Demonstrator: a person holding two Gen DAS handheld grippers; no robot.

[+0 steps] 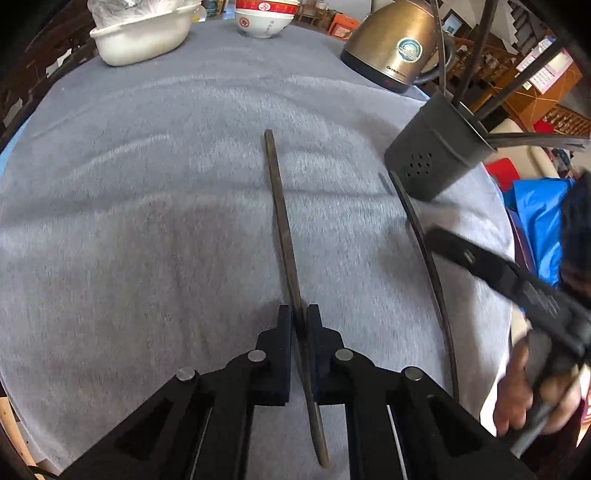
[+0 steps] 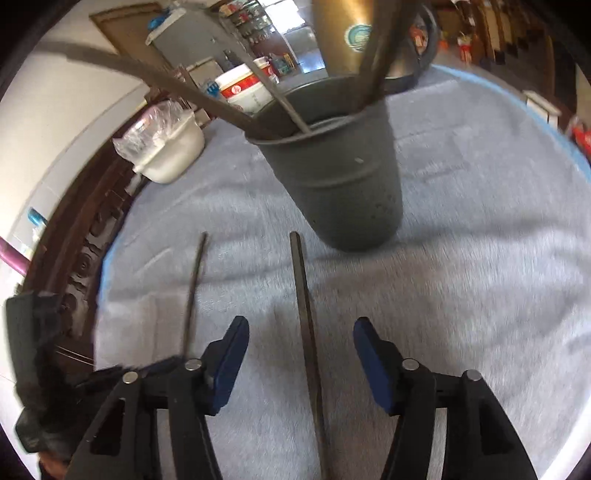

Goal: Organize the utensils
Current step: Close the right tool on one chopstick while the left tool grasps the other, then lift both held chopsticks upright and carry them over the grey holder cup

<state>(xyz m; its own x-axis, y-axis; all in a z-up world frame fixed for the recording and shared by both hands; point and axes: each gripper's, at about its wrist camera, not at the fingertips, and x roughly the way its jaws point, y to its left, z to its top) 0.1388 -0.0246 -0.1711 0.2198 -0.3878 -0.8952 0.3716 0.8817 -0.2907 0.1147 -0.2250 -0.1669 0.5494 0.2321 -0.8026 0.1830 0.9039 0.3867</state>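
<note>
My left gripper [image 1: 299,314] is shut on a dark chopstick [image 1: 280,206], which lies lengthwise on the grey cloth and points away from me. A second dark chopstick [image 2: 306,314] lies flat between the blue pads [image 2: 369,354] of my right gripper [image 2: 301,325]. That gripper is open and its pads stand clear of the chopstick on both sides. Just beyond it stands the grey perforated holder [image 2: 340,177] with several chopsticks leaning out. In the left wrist view the holder [image 1: 436,155] is at the right, with the second chopstick [image 1: 424,251] below it.
A grey cloth [image 1: 147,184] covers the round table. Along its far edge stand a white basin [image 1: 144,37] with a plastic bag, a red and white bowl [image 1: 264,22] and a brass kettle [image 1: 395,44]. A blue bag [image 1: 539,221] lies past the right edge.
</note>
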